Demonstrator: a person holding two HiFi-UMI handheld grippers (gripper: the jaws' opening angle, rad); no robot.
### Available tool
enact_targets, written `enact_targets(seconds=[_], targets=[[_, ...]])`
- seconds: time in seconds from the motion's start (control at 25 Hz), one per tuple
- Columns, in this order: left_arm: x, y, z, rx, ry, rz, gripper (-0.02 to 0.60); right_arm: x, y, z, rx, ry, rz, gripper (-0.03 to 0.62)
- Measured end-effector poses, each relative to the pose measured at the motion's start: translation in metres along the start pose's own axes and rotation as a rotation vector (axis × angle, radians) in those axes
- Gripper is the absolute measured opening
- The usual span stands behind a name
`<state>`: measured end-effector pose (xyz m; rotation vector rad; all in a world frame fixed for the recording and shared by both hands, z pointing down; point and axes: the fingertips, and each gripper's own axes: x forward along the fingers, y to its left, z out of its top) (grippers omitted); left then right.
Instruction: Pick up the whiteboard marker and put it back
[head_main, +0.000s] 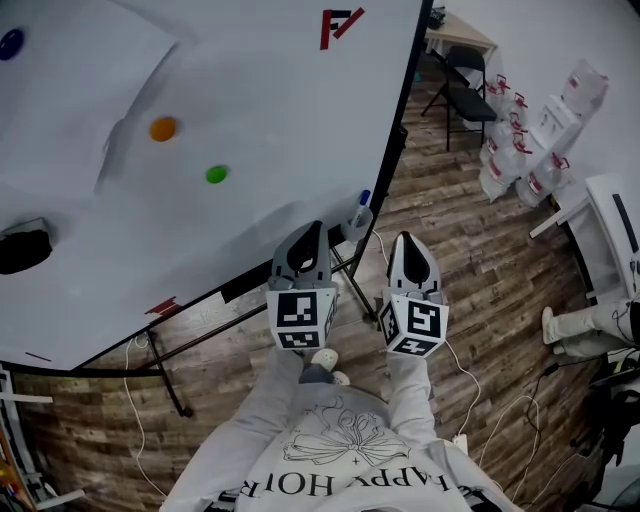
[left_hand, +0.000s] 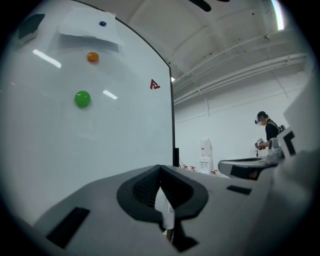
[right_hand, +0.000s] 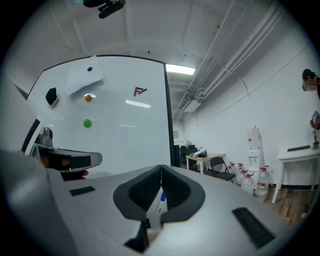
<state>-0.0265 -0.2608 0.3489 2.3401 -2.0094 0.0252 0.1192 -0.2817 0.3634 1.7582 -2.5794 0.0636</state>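
The whiteboard marker (head_main: 361, 205), white with a blue cap, stands in a small clear holder (head_main: 355, 226) at the lower right corner of the whiteboard (head_main: 260, 120). My left gripper (head_main: 313, 230) points at the board's lower edge just left of the holder, jaws shut and empty. My right gripper (head_main: 404, 240) hangs just right of the holder, jaws also shut with nothing between them. In the right gripper view the marker (right_hand: 161, 199) shows below the closed tips (right_hand: 161, 167). In the left gripper view only a white bit of the holder (left_hand: 165, 206) shows below the tips (left_hand: 160, 167).
Orange (head_main: 163, 128), green (head_main: 216, 174) and blue (head_main: 10, 43) magnets and a black eraser (head_main: 22, 250) sit on the board. The board's stand legs (head_main: 165, 370) and cables (head_main: 470, 380) cross the wooden floor. A chair (head_main: 465, 85), water jugs (head_main: 515, 140) and a person's legs (head_main: 590, 322) are at the right.
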Motion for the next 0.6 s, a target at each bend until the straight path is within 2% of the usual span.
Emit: enact_targets(seconds=[0.6], targets=[[0.0024, -0.0085, 0.0002, 0.021, 0.007, -0.013, 0.005, -0.0035, -0.0072, -0.0013, -0.003, 0.001, -0.006, 0.003]])
